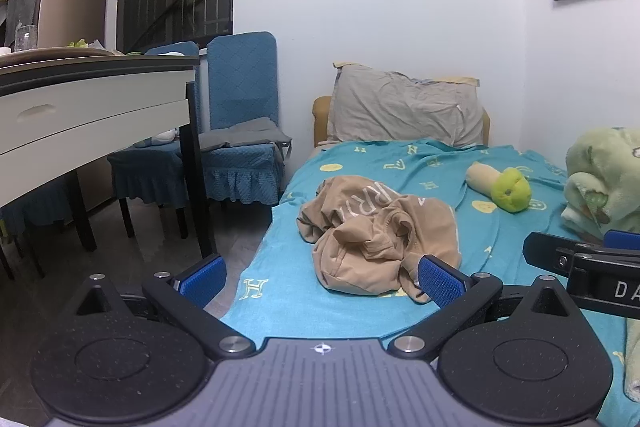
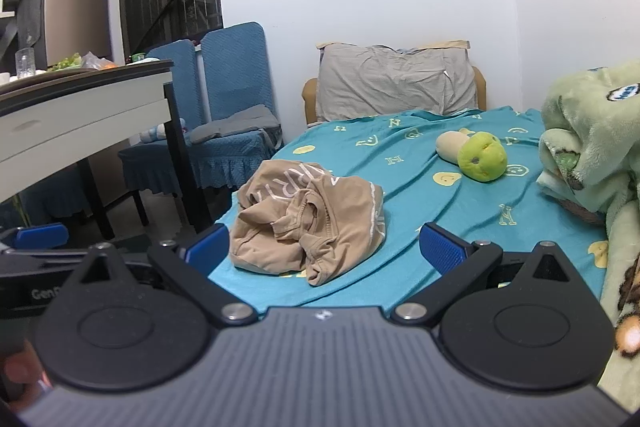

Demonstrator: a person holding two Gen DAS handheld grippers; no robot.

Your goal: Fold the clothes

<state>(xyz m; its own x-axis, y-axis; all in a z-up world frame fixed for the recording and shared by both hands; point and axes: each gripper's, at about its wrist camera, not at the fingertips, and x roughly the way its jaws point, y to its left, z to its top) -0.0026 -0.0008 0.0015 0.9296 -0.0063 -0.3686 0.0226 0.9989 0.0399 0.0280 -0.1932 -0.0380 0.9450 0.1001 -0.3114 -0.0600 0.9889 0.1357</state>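
A crumpled tan shirt (image 1: pixel 380 231) with white lettering lies in a heap on the teal bed sheet (image 1: pixel 280 267), near the bed's left edge. My left gripper (image 1: pixel 320 281) stands open short of it, nothing between its blue pads, and the heap shows between its fingers. In the right wrist view the same tan shirt (image 2: pixel 308 223) lies just ahead of my right gripper (image 2: pixel 324 251), which is also open and holds nothing. The right gripper's black body (image 1: pixel 584 267) pokes into the left wrist view at the right edge.
A green plush toy (image 2: pixel 476 155) and a fluffy green blanket (image 2: pixel 592 139) lie on the right of the bed. A grey pillow (image 2: pixel 392 83) leans at the head. Left of the bed stand blue-covered chairs (image 1: pixel 240 131) and a white table (image 1: pixel 80 107).
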